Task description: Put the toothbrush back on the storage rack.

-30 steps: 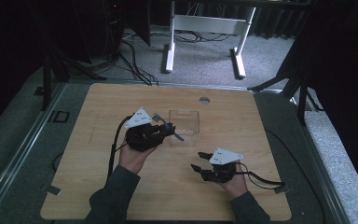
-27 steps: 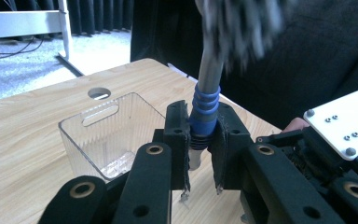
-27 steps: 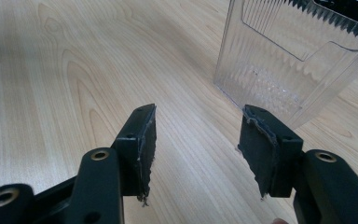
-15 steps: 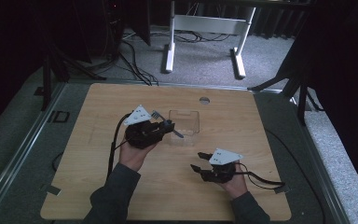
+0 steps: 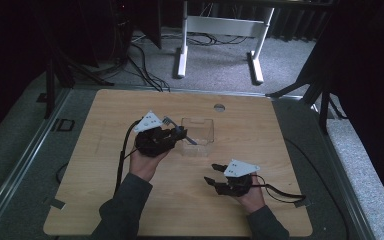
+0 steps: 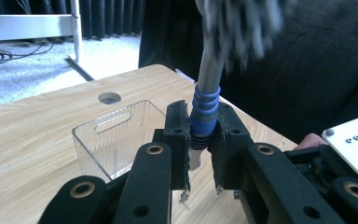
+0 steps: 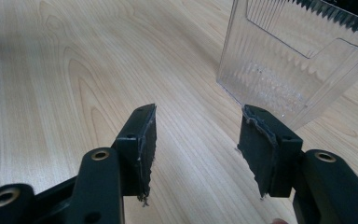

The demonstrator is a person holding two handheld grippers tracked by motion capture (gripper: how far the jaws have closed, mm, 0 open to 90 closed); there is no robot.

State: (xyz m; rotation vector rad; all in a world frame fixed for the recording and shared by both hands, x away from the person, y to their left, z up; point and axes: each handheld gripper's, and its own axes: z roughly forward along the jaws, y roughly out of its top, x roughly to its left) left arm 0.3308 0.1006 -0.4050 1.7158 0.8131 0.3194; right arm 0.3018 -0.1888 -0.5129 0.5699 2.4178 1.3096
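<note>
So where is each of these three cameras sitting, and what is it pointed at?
High view: above the person's side, looking forward and down on the wooden table; both forearms, left gripper and right gripper show.
Left gripper view: rides the left gripper, looking along its jaws, shut on a blue-handled brush.
Right gripper view: rides the right gripper, jaws open above the table.
Shared: all three see the clear plastic box.

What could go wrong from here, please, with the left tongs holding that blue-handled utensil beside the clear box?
1. The left tongs pinch the utensil only at its blue grip, low on the handle; the long upper end could pivot or slip.
2. The clear box looks light and stands free on the table; a knock from the utensil might shove or tip it.
3. The right tongs are open with nothing between them, so the box is not steadied.
</note>
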